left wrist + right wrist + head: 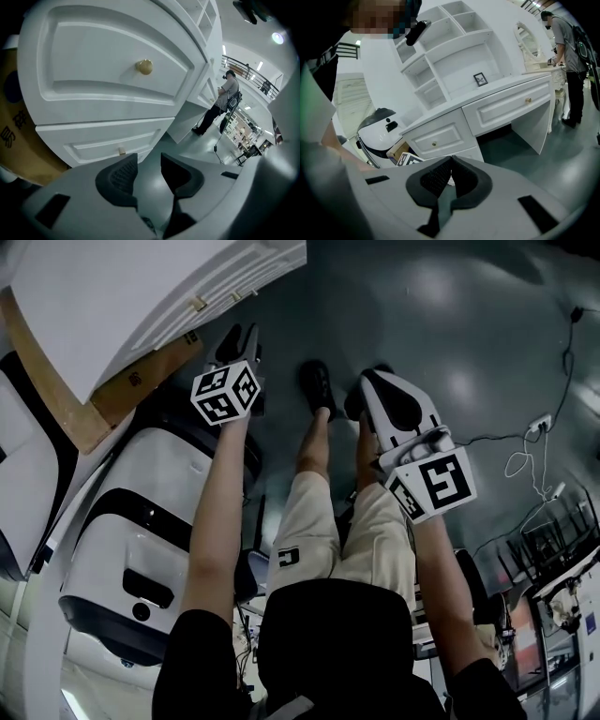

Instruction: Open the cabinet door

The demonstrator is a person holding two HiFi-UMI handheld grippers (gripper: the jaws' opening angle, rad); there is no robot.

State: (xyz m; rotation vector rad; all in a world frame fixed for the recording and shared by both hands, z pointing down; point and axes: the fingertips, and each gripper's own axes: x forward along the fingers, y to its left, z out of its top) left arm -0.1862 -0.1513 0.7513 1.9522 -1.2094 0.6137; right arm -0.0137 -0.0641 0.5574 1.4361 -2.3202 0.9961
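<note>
The white cabinet (pixel 117 79) fills the left gripper view, with a brass knob (pixel 144 66) on its upper drawer front. Below it is a lower panel (pixel 103 140) with a small knob (pixel 122 151) just above my jaws. My left gripper (pixel 147 161) is open with nothing between its pads, a short way in front of that lower knob. In the head view the left gripper (pixel 241 341) points at the cabinet's underside. My right gripper (pixel 451 163) is shut and empty, held back from the desk (pixel 487 112). It shows in the head view as the right gripper (pixel 370 385), above the floor.
A cardboard box (pixel 11 126) sits left of the cabinet, and a white and black machine (pixel 141 549) stands beside it. A person (pixel 224 105) stands farther along the desk. My own legs and shoe (pixel 317 385) are between the grippers. Cables (pixel 534 451) lie on the floor at right.
</note>
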